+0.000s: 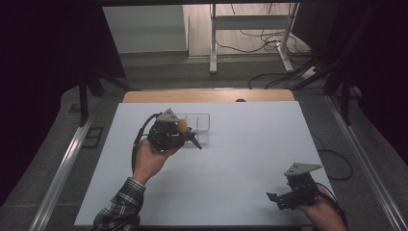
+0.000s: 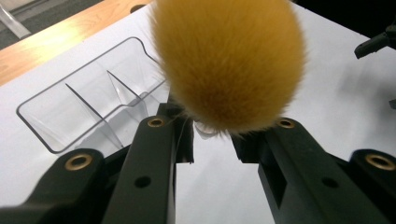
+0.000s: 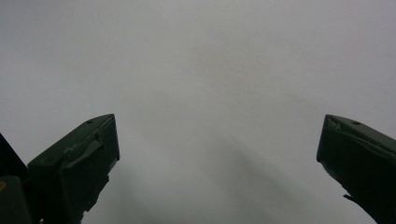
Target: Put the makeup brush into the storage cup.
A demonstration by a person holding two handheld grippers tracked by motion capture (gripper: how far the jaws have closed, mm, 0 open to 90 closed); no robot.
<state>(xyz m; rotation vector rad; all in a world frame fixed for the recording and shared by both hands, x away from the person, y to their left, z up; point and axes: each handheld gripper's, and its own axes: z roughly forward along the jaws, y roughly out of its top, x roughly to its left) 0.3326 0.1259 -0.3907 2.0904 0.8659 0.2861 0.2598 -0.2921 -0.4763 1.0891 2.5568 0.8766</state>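
In the high view, a clear plastic organiser tray with dividers (image 1: 201,121) is seen on the white table top (image 1: 231,168), toward its far side. The left gripper (image 1: 192,138) is held just in front of the tray, tilted, with the forearm in a plaid sleeve (image 1: 118,209) coming up from below. A fluffy orange-yellow brush head (image 1: 183,125) is carried at its jaws, touching the tray's near edge or just above it; which cannot be told. The right gripper (image 1: 274,198) rests well apart from the tray, low near the table's near right corner.

In the left gripper view, the brush head (image 2: 229,65) rises above the jaws, which are closed in on the dark ferrule or stem below it. The tray (image 2: 88,100) lies just beyond, to the left, its compartments unfilled. The tuft is judged very light, soft and easily crushed; the stiff stem below it is the better place for a grip, though a smooth stem may swivel.

In the right gripper view, the jaws are spread wide over bare table (image 3: 210,70), with nothing between them.
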